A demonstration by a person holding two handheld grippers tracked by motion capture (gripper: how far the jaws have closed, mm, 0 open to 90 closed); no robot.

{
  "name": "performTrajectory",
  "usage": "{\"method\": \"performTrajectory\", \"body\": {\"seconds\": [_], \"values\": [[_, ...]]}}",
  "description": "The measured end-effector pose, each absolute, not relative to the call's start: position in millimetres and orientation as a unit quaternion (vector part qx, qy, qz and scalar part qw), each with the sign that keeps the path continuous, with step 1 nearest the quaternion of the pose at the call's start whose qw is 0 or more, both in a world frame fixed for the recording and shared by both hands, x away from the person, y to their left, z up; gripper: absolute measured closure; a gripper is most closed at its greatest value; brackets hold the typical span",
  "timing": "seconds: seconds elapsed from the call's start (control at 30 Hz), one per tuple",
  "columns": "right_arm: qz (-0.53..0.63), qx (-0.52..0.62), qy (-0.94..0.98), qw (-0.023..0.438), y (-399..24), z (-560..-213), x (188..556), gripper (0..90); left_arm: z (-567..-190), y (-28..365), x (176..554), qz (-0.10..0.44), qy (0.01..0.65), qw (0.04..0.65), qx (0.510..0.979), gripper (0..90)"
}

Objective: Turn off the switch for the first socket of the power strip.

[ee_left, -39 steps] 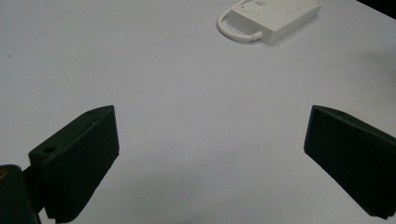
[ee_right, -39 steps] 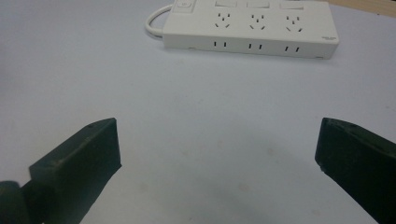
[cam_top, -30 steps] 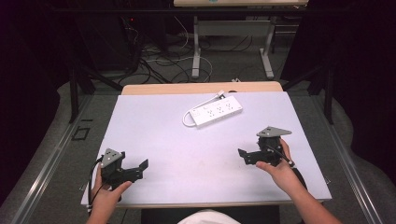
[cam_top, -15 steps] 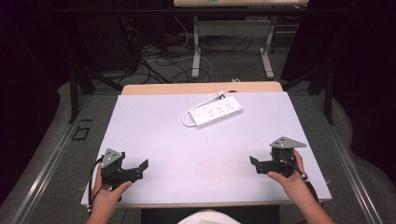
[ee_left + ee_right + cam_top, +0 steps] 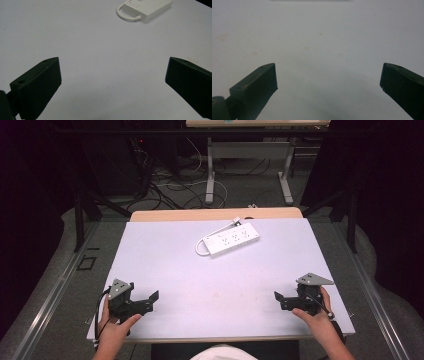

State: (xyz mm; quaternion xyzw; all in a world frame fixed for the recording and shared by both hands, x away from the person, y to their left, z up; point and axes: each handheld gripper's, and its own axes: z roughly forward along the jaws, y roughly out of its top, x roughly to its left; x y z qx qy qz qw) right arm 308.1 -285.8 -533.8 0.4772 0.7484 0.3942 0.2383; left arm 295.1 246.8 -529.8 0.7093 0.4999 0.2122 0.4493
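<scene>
While both tools rest near the desk's front edge, one white power strip [image 5: 229, 240] lies toward the back.
Left tool [image 5: 150, 301] and right tool [image 5: 281, 299] each spread two matte black wedge jaws wide, empty, over the smooth pale desk [image 5: 210, 285]; the left gripper view shows the strip's looped cord.

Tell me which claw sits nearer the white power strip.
Left, narrowly. The left claw sits near-left of the power strip; the right claw sits near-right, slightly farther.
</scene>
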Motion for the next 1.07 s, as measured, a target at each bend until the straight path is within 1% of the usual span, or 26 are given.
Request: {"method": "performTrajectory", "body": {"seconds": [0.23,0.43,0.83,1.07], "values": [[0.391,0.486,0.743,0.243,-294,-543,309,2.1,-530,248,295,0.213,0.499,0.449,0.710,0.2],[0.396,0.503,0.731,0.237,-299,-547,310,2.6,-530,248,296,0.213,0.501,0.451,0.707,0.2],[0.393,0.514,0.726,0.233,-302,-549,310,2.6,-530,248,297,0.212,0.502,0.450,0.707,0.2],[0.390,0.511,0.727,0.242,-304,-548,310,2.1,-530,248,298,0.213,0.499,0.447,0.711,0.2]]}}
